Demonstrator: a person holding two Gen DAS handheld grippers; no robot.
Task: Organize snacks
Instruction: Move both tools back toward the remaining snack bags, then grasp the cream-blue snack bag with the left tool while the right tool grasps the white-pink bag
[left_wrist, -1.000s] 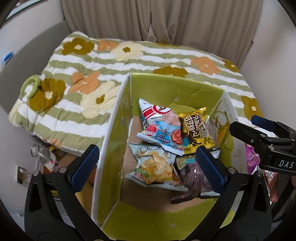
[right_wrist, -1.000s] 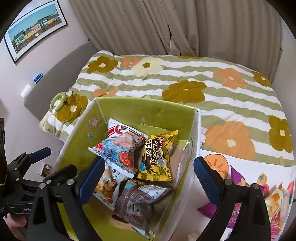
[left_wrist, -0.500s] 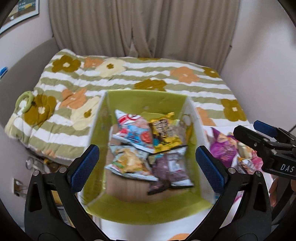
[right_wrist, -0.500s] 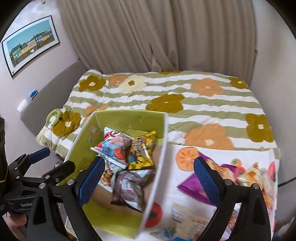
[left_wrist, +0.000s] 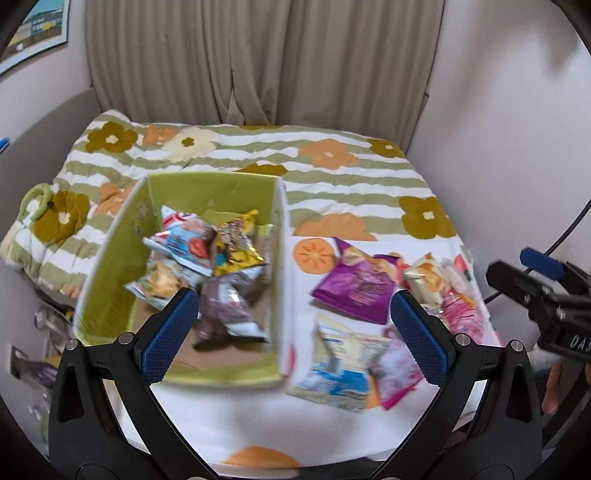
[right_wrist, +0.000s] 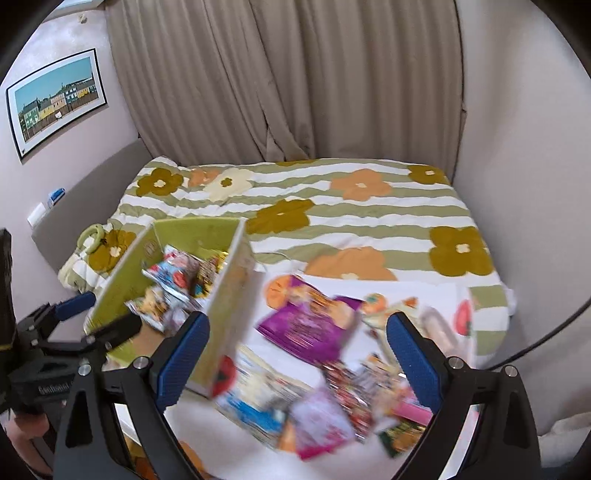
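Green box (left_wrist: 110, 291) w/ snack bags (left_wrist: 207, 258) inside; left tongs (left_wrist: 295, 339), right tongs (right_wrist: 295, 350) both spread, empty.

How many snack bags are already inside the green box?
4 show in the green box: a red and blue bag at the back left, a yellow bag beside it, a chips bag at the front left, a dark bag at the front right. More may lie underneath.

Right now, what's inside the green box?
Several snack bags lie piled in the green box: a yellow bag, a blue-and-red bag, a brown bag. Whatever lies beneath them is covered.
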